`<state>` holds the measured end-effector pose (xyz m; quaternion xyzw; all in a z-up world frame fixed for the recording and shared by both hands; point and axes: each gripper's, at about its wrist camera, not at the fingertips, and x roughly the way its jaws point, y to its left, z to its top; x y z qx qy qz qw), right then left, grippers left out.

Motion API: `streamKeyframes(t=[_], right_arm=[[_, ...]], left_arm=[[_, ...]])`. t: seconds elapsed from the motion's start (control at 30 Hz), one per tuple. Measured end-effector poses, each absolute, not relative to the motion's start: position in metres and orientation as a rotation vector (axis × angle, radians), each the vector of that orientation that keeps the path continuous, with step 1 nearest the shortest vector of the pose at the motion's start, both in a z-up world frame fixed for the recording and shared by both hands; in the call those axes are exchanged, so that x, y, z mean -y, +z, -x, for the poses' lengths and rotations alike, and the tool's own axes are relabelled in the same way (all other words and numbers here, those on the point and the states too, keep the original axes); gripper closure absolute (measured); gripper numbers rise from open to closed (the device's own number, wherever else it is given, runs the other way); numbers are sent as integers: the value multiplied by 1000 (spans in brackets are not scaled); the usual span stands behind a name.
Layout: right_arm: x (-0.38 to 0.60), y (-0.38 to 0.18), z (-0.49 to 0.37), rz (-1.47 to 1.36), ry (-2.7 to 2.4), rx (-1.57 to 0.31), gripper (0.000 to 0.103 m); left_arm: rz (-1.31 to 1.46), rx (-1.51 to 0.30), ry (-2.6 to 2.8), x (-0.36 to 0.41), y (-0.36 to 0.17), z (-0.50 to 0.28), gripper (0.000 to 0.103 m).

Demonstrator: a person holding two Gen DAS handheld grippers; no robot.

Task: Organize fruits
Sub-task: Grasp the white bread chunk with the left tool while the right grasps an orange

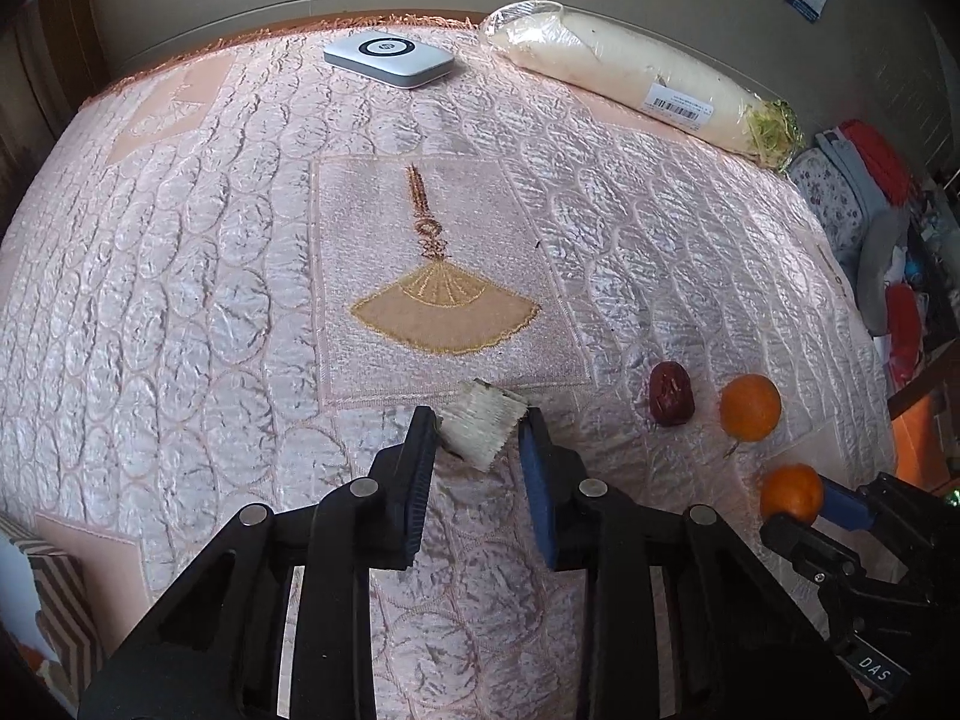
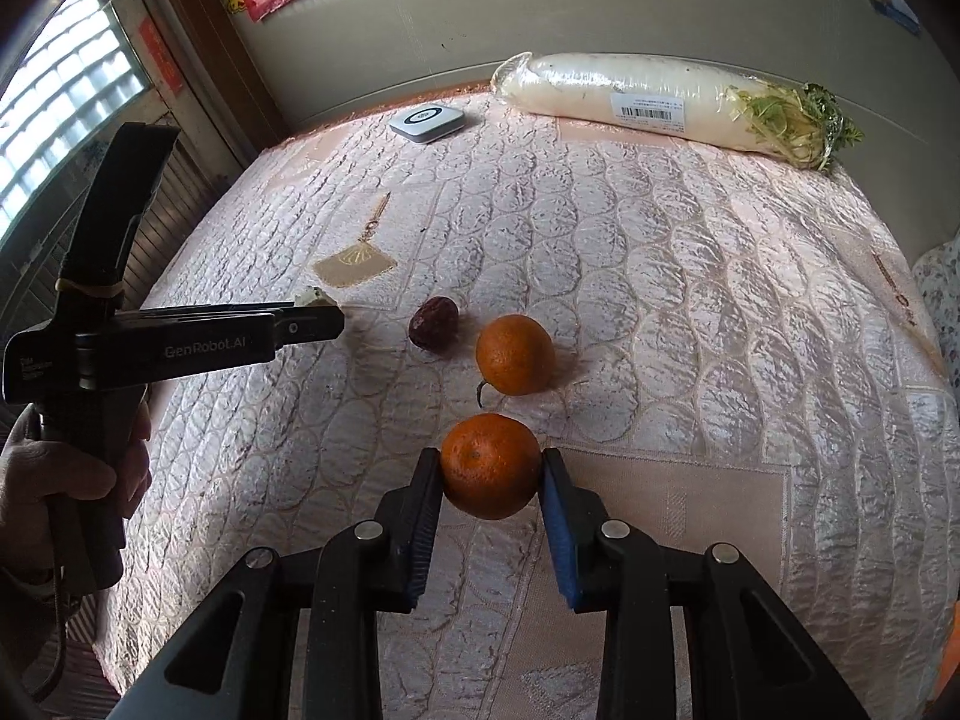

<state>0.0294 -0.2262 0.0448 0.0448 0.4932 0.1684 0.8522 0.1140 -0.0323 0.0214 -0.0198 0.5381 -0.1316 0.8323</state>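
On the bedspread (image 2: pixel 660 300), the date (image 2: pixel 433 324) lies left of the orange (image 2: pixel 515 354), radish (image 2: pixel 660 99) probably farthest back.

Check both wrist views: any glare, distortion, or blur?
Left wrist: heavy fisheye bend, dark corners, sheen on the quilt, sharp overall. Right wrist: blown-out window at left, glare on the radish wrap, soft shadow beside the loose orange.

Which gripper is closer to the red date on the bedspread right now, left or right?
Hard to call; perhaps the left. The left gripper, closed on a pale fibrous chunk, sits beside the date. The right gripper grips an orange in front of it.
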Motion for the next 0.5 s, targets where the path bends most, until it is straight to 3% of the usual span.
streamKeyframes(t=[0.5], right_arm=[[165,67,-24,-33,481,-1011,72]], left_arm=[[91,-1098,-153,-13,52,-61,77]])
